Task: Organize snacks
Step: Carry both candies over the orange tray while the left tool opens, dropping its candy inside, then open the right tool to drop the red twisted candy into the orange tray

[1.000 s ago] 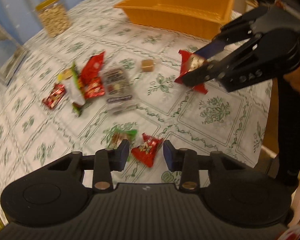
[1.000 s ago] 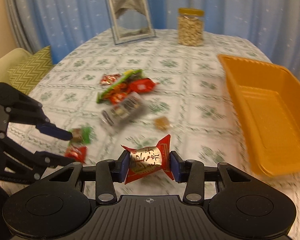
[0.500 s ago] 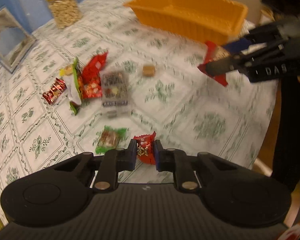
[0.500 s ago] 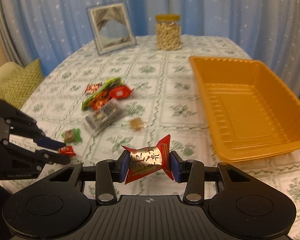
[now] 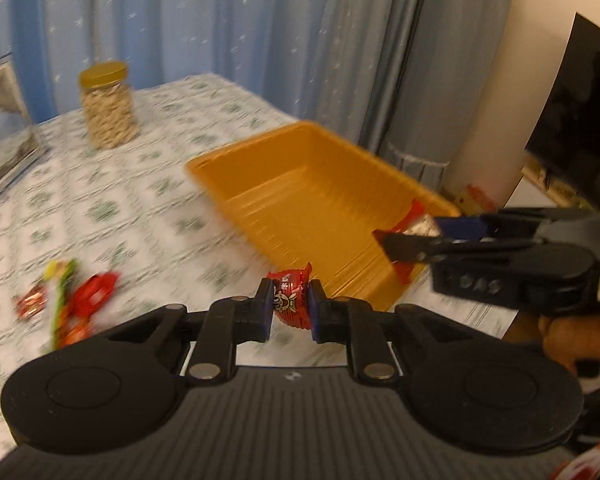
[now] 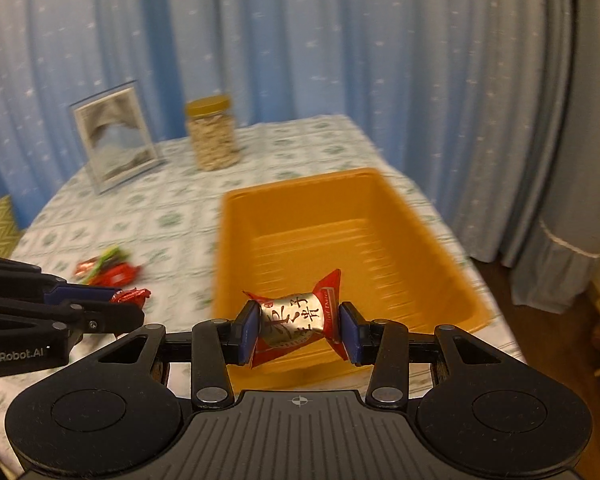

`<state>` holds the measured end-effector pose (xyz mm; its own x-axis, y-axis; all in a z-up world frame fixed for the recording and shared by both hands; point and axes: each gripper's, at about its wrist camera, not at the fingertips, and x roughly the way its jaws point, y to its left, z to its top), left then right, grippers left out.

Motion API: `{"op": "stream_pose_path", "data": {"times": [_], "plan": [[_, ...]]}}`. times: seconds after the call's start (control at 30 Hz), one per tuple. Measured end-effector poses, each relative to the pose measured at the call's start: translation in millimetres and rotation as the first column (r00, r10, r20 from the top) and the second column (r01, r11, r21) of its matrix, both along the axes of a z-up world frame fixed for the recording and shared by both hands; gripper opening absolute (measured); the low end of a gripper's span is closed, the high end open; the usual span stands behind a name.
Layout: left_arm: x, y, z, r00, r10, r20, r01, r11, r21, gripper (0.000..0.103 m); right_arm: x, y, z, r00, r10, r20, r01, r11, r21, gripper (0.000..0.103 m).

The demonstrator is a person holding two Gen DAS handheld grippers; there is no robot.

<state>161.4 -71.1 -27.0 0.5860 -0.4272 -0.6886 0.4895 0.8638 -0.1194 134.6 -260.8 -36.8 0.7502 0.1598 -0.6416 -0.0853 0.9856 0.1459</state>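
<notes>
My left gripper is shut on a small red wrapped candy, held in the air near the front corner of the orange tray. My right gripper is shut on a red and silver wrapped snack, held over the near end of the orange tray. The right gripper also shows in the left wrist view, at the tray's near right edge. The left gripper shows in the right wrist view, left of the tray. The tray looks empty.
A pile of red and green snack packets lies on the patterned tablecloth, also in the right wrist view. A jar of nuts and a picture frame stand at the back. Blue curtains hang behind.
My left gripper shut on the small red candy, lifted it off the table and swung toward the tray. My right gripper carried its snack over the tray's near end.
</notes>
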Motion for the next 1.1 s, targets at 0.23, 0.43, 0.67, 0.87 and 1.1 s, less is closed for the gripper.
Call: {"op": "stream_pose_path", "data": {"times": [0.23, 0.43, 0.67, 0.87, 1.1], "plan": [[16.7, -45.8, -11.5, 1.000, 0.008, -0.015, -0.008, 1.000, 0.004, 0.016, 16.0, -42.7, -4.1, 0.998, -0.065, -0.014, 0.065, 0.998, 0.015, 0.043], [23.8, -62.9, -22.7, 1.000, 0.019, 0.000, -0.019, 1.000, 0.025, 0.023, 19.7, -57.9, -7.7, 0.995, -0.093, -0.022, 0.094, 0.995, 0.041, 0.043], [14.6, -49.2, -25.6, 0.998, 0.061, 0.011, -0.061, 0.998, 0.027, 0.036, 21.5, -60.4, -9.9, 0.995, -0.100, -0.028, 0.102, 0.993, 0.065, 0.043], [-3.1, -24.5, -20.9, 0.991, 0.132, -0.007, -0.132, 0.991, -0.011, 0.036, 25.0, -54.7, -10.7, 0.996, -0.085, -0.032, 0.087, 0.993, 0.079, 0.043], [-17.4, -10.2, -15.4, 0.984, 0.176, 0.002, -0.176, 0.984, -0.012, 0.039, 29.2, -51.2, -7.4, 0.997, -0.083, -0.007, 0.083, 0.987, 0.135, 0.067]]}}
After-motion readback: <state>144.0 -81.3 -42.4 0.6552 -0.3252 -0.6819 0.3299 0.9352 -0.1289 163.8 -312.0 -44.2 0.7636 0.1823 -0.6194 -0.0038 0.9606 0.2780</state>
